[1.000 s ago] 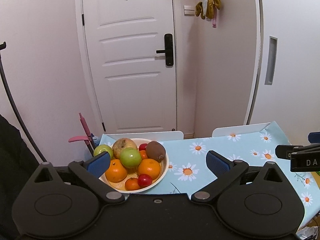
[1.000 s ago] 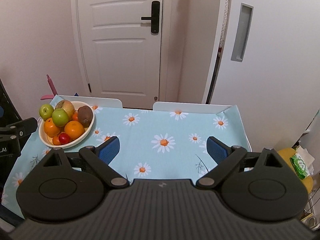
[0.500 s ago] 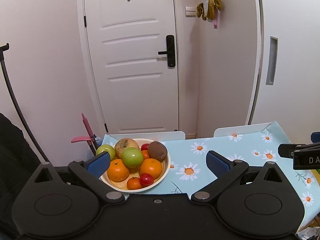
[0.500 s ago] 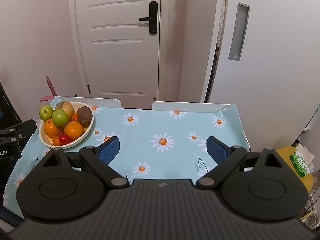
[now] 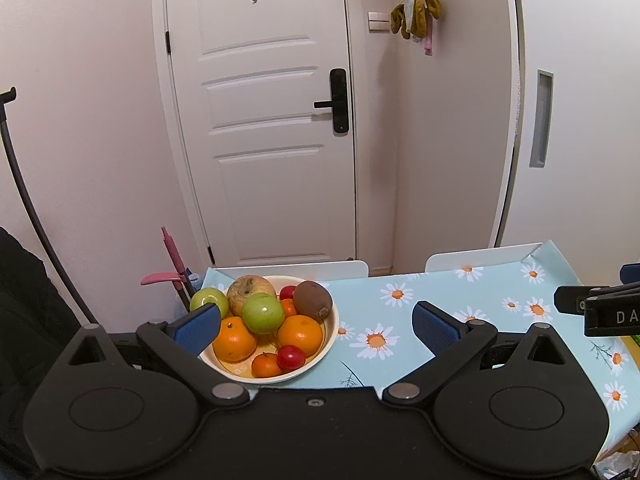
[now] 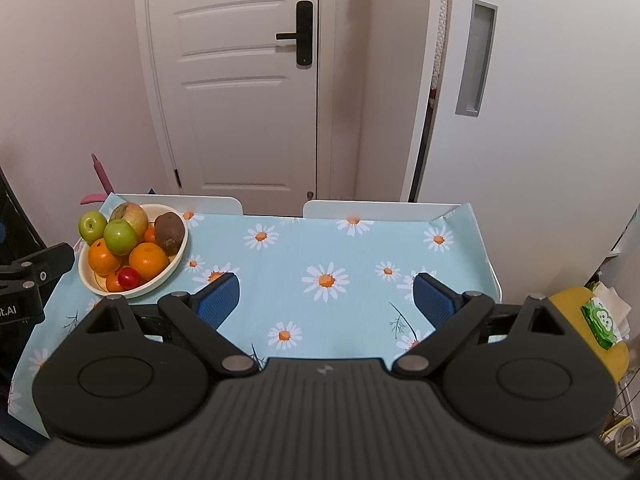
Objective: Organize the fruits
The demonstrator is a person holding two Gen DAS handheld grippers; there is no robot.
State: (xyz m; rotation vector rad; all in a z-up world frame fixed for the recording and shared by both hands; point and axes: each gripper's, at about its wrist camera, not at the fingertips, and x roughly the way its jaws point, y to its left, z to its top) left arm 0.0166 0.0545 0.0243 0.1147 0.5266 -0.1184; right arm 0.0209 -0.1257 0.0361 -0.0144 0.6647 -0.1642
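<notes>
A cream bowl (image 5: 329, 332) (image 6: 181, 254) heaped with fruit stands at the table's far left corner. It holds two green apples (image 5: 262, 313), a brownish apple (image 5: 250, 289), a kiwi (image 5: 313, 301), oranges (image 5: 300, 335), small red fruits (image 5: 291, 357) and a small mandarin. My left gripper (image 5: 316, 326) is open and empty, held just in front of the bowl. My right gripper (image 6: 326, 294) is open and empty above the middle of the table, well to the right of the bowl.
The table wears a light blue daisy cloth (image 6: 360, 256). Two white chair backs (image 6: 376, 210) stand at its far edge before a white door (image 6: 240, 80). A yellow stool with a green packet (image 6: 602, 320) is at the right. A pink tool (image 5: 172, 256) leans at the left.
Both grippers have drifted slightly; the bowl sits a little further right in the left wrist view. Both stay open and empty. No fruit has moved.
</notes>
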